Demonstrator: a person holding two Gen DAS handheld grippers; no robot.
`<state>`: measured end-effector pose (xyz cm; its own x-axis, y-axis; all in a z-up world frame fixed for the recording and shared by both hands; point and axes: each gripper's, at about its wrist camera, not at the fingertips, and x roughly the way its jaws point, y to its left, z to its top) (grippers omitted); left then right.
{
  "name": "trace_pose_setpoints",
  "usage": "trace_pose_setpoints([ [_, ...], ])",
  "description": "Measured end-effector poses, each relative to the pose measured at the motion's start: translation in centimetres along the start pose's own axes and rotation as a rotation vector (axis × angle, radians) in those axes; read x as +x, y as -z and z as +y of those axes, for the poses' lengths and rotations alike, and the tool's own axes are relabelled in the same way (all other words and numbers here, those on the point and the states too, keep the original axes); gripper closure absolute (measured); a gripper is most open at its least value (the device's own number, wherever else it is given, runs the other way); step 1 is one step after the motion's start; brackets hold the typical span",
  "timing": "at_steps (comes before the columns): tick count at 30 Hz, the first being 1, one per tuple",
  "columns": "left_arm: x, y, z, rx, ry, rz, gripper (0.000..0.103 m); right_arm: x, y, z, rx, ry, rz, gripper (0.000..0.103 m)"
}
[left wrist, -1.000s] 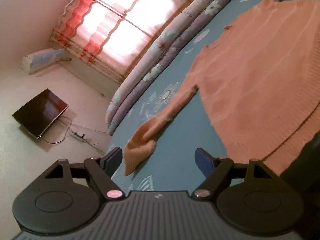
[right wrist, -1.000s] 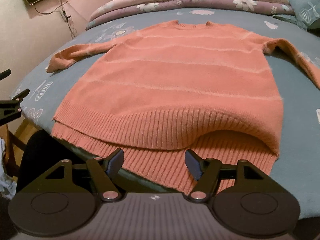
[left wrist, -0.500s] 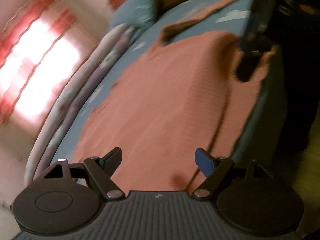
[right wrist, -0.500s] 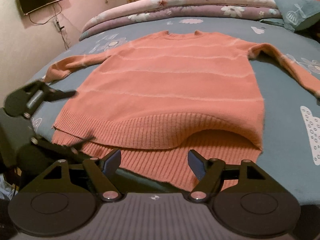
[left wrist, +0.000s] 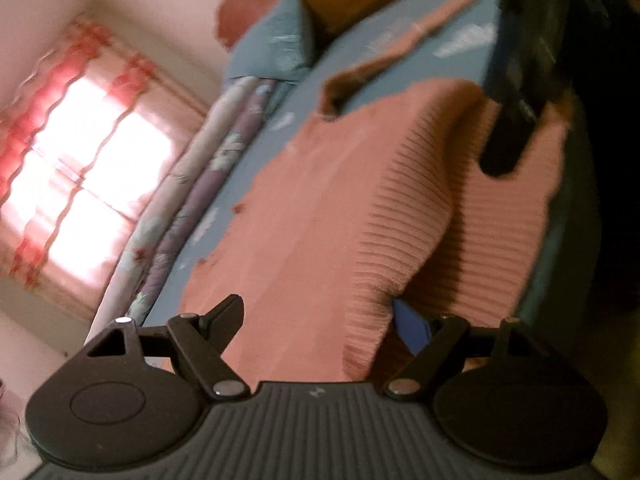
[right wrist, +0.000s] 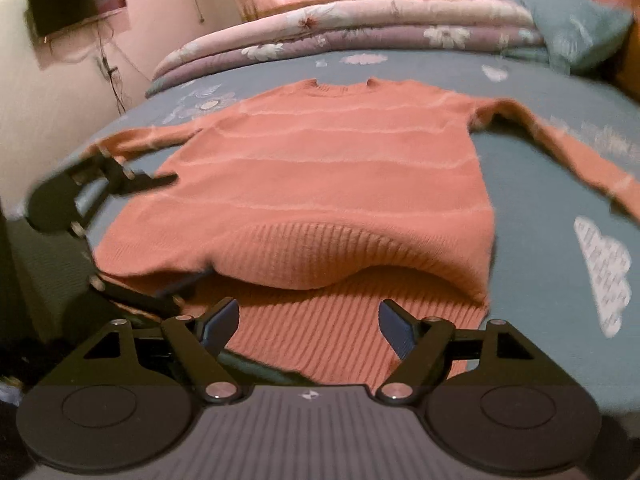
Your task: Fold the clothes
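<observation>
Right wrist view: one orange sweater [right wrist: 328,184] spread flat, two tools, left [right wrist: 176,236] wide, right [right wrist: 310,320] opening, both empty.

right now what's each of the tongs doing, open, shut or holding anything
Left tongs: open, straddling the sweater hem at its corner, not gripping it.
Right tongs: open and opening wider, over the hem, holding nothing.

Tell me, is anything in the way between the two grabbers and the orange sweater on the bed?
Nothing visible is. The sweater lies flat on the blue bedsheet. The right gripper, jaws opening and empty, hangs above the ribbed hem, and the left gripper is open at the sweater's hem corner.
</observation>
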<state>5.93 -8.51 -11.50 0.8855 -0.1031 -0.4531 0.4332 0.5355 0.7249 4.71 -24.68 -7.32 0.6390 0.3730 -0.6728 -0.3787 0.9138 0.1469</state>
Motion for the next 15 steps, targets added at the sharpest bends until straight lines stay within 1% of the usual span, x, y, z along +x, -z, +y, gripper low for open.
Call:
trace_pose_setpoints([
  [4, 0.6, -0.3, 2.0, -0.084, -0.024, 0.007, 0.021, 1.3, 0.0, 2.3, -0.186, 0.144, -0.053, 0.022],
  [7, 0.7, -0.2, 2.6, -0.118, -0.026, 0.012, 0.021, 2.9, 0.1, 4.1, -0.319, 0.229, -0.077, 0.019],
  [9, 0.8, -0.1, 3.0, -0.131, -0.027, 0.013, 0.021, 4.2, 0.2, 5.3, -0.393, 0.258, -0.093, 0.015],
  [12, 1.2, 0.2, 3.9, -0.181, -0.018, 0.01, 0.021, 5.6, 0.7, 7.2, -0.515, 0.294, -0.14, 0.013],
  [13, 1.4, 0.3, 4.3, -0.205, -0.013, 0.015, 0.021, 6.1, 0.9, 7.8, -0.554, 0.311, -0.157, 0.009],
  [14, 1.5, 0.5, 4.7, -0.224, -0.012, 0.017, 0.021, 6.7, 1.0, 8.2, -0.592, 0.333, -0.172, 0.006],
  [15, 1.5, 0.6, 5.0, -0.241, -0.012, 0.02, 0.021, 7.3, 1.2, 8.6, -0.626, 0.36, -0.184, 0.006],
])
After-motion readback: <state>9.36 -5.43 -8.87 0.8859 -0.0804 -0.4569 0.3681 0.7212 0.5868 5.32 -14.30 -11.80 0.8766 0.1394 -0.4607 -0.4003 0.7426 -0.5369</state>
